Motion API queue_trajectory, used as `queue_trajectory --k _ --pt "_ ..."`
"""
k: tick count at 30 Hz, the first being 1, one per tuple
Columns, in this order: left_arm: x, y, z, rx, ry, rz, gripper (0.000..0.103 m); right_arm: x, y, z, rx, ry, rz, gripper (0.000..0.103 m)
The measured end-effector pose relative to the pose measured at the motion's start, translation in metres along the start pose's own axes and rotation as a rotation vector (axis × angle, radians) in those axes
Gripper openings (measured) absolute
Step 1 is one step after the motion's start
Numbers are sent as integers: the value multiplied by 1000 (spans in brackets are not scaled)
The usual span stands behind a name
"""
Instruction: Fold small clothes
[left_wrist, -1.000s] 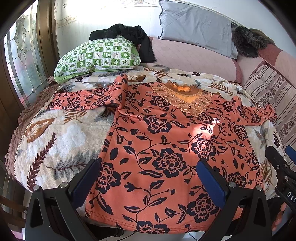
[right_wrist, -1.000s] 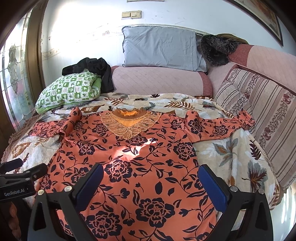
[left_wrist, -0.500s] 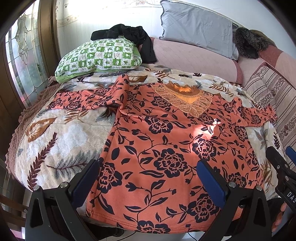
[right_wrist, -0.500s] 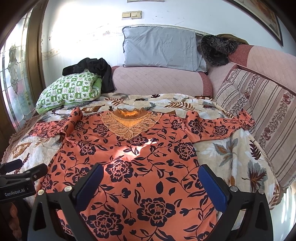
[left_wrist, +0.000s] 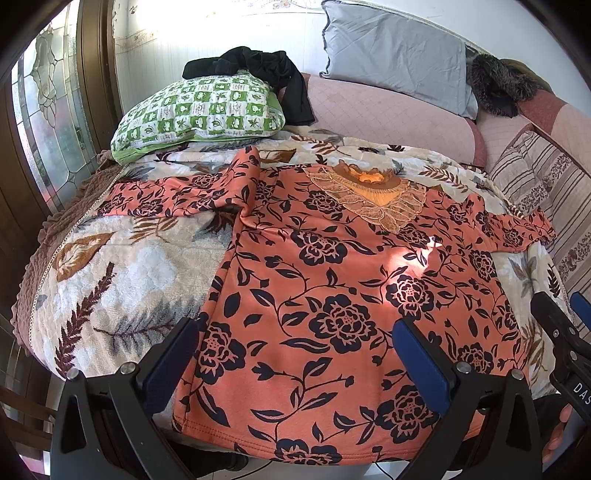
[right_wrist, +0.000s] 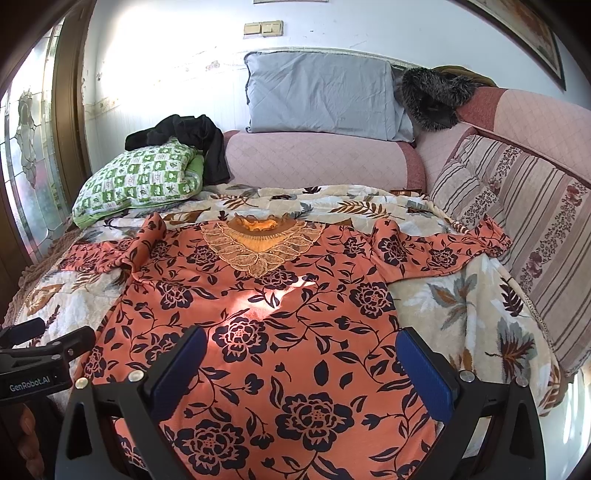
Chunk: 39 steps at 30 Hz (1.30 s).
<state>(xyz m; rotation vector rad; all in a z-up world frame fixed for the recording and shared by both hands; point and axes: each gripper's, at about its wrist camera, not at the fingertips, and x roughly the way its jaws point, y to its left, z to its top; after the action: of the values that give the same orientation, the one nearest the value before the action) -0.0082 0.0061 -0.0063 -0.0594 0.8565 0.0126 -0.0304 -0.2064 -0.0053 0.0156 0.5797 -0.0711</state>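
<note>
Barely shifted since a second ago: both views eased slightly, top and bedding lying as before. Left hand-held gripper (left_wrist: 295, 354) spread wide, holding nothing, poised over the near left hem of the orange floral top (left_wrist: 332, 295). Right hand-held gripper (right_wrist: 301, 365) likewise wide apart and empty, above the lower middle of the same garment.

Spread flat, front up, on the leaf-patterned blanket (left_wrist: 110, 280) of the bed, lace collar (left_wrist: 376, 199) toward the far side. Left sleeve (left_wrist: 177, 195) stretched out toward the blanket's fringed edge, bunched where joining the body; right sleeve (right_wrist: 443, 251) reaching to the striped cushion (right_wrist: 517, 229). Bare blanket open on both flanks, wider on the left. Near hem hanging just over the bed's front edge.

Beyond the collar: green checked pillow (left_wrist: 199, 110) with a black garment (left_wrist: 266, 74) draped on top, grey pillow (right_wrist: 325, 96) against the wall.

Hem corners partly hidden behind the gripper frames. Sun patch washing out the print mid-chest. Fingertips of a hand (left_wrist: 557, 432) just visible, cut off by the frame edge.
</note>
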Motion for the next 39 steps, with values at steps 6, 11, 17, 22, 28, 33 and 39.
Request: queue_trajectory --k 6,11,17,22,28,33,39 --pt "0 0 0 -1 0 -1 103 1 0 0 0 3 -1 103" --pt "0 1 0 -1 0 3 103 1 0 1 0 0 -2 103" --pt "0 1 0 -1 1 2 103 1 0 1 0 0 -1 103" --pt "1 1 0 -1 1 2 103 2 1 1 1 2 2 103" --pt "9 1 -2 3 13 2 103 7 -1 0 5 15 10 103" --pt "38 8 -9 -3 81 -2 103 24 -29 1 60 47 68 103" --pt "78 12 -15 8 161 2 103 69 -141 18 358 94 165 103"
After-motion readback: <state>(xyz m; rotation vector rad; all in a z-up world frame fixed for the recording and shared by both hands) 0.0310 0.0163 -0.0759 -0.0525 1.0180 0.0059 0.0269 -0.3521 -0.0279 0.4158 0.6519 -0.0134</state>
